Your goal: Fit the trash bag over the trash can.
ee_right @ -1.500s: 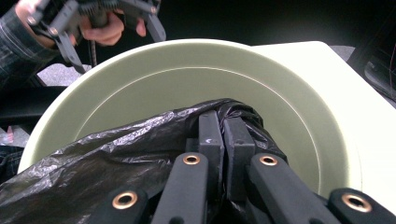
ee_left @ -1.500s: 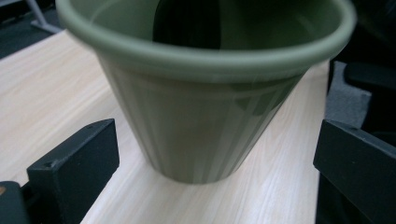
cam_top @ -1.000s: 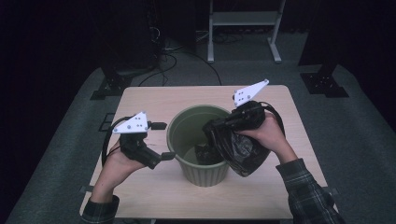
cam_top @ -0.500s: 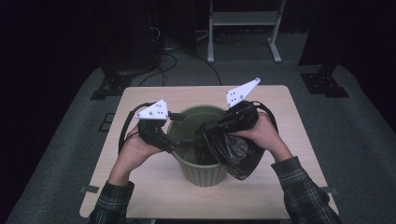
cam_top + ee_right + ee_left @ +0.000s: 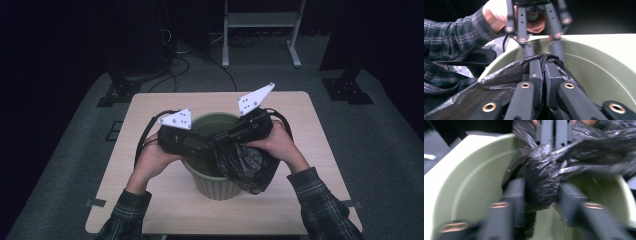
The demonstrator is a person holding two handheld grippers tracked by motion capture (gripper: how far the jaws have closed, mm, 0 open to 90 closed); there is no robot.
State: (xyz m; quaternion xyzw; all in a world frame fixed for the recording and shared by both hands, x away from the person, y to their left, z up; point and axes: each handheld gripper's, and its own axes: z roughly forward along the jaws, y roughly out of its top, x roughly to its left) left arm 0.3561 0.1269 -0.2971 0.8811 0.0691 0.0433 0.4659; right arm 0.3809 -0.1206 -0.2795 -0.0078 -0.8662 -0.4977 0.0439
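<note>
High view: green bin (image 5: 216,186) on tabletop (image 5: 165,205); black bag (image 5: 246,165) draped over its right rim.
Left gripper view: left tongs (image 5: 541,195) apart, bag bunched between.
Right gripper view: right tongs (image 5: 543,72) clamped on bag above bin.

The table (image 5: 150,200) is being lit from above, while the far surroundings are being left almost black. In the left gripper view, the near jaws are being heavily blurred. Soft glare is being thrown off the black bag (image 5: 544,177).
</note>
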